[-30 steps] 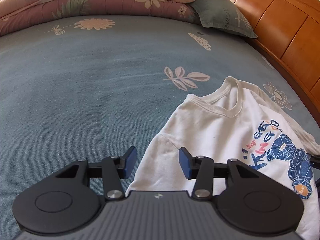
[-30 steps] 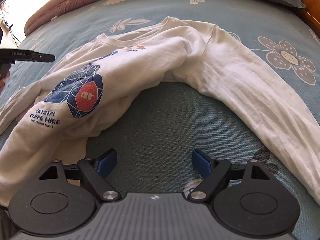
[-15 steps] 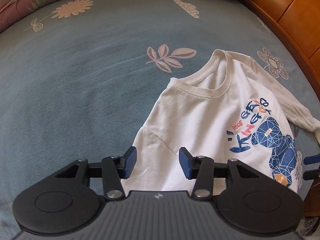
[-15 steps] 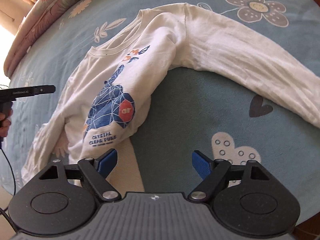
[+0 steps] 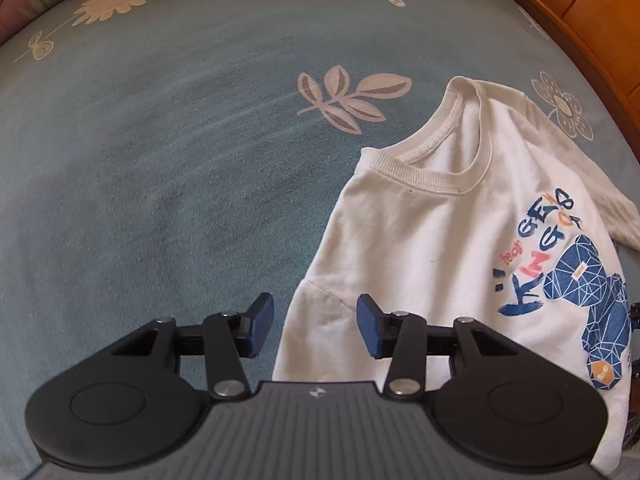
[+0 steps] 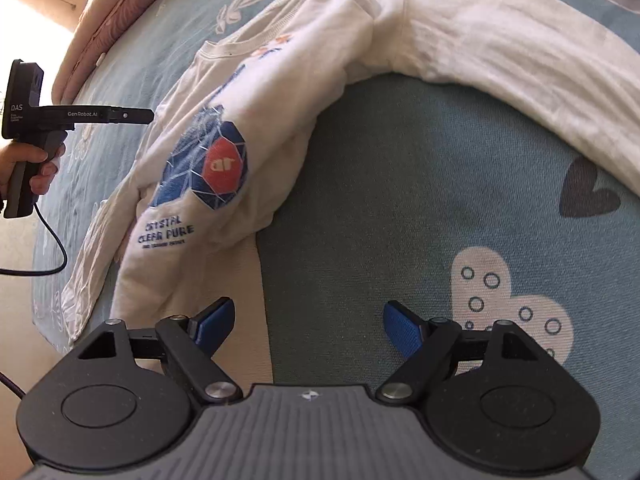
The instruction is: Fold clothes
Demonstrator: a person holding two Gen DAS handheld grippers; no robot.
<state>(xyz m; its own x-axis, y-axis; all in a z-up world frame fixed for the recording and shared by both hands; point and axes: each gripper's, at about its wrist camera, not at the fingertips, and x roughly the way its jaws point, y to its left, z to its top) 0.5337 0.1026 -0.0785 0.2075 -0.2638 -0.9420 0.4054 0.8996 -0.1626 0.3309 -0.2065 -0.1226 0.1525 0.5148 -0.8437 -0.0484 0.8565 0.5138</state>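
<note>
Lying collar-away lengthwise, the shirt [image 5: 432, 248] faces both empty, wide-apart tools: left tool [image 5: 315, 330], right tool [image 6: 307, 330].

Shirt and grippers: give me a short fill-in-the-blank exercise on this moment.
1. The white shirt lies on a ____ bedsheet.
2. The left gripper has its jaws ____, holding nothing.
3. The right gripper hovers with its jaws ____.
4. The shirt's long sleeve lies stretched out, not ____.

Missing words: blue; open; open; folded
</note>
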